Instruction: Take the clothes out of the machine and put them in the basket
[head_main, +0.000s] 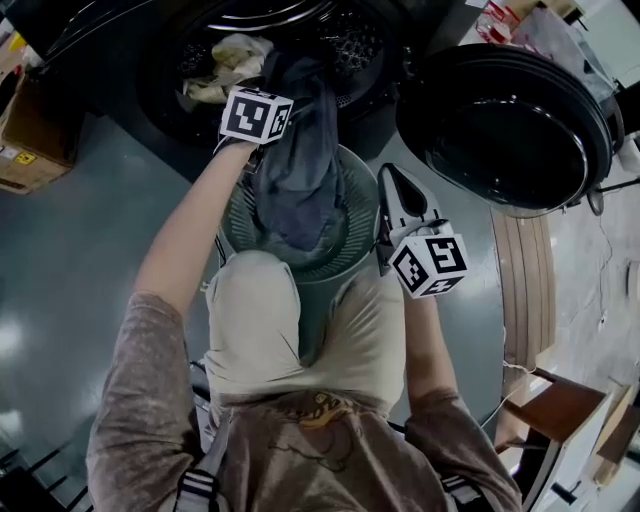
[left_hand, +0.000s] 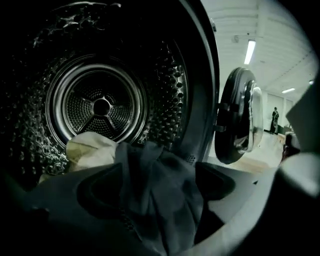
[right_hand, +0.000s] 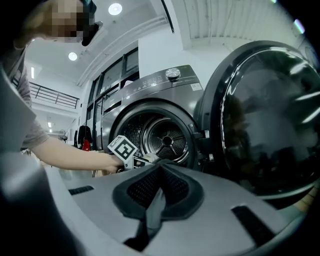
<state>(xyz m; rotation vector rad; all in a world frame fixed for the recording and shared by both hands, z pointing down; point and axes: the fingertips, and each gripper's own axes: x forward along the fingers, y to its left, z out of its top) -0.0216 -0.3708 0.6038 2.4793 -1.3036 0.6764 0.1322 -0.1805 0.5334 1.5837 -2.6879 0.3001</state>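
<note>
A dark blue-grey garment (head_main: 300, 180) hangs from the washing machine's opening (head_main: 200, 30) down into the round grey-green basket (head_main: 345, 265) in front of my knees. My left gripper (left_hand: 160, 200) stands open at the drum's mouth, under its marker cube (head_main: 255, 115). The dark garment (left_hand: 160, 185) lies loosely between its wide-apart jaws. A cream cloth (head_main: 235, 55) still lies inside the drum (left_hand: 100, 105), just behind. My right gripper (head_main: 392, 195) sits at the basket's right side, shut on a thin grey strip (right_hand: 155, 210) that looks like the basket's rim.
The machine's round door (head_main: 510, 125) stands swung open to the right, close to my right gripper. A cardboard box (head_main: 30, 150) sits on the floor at the left. Wooden furniture (head_main: 530, 290) stands at the right. A person (left_hand: 274, 120) stands far off.
</note>
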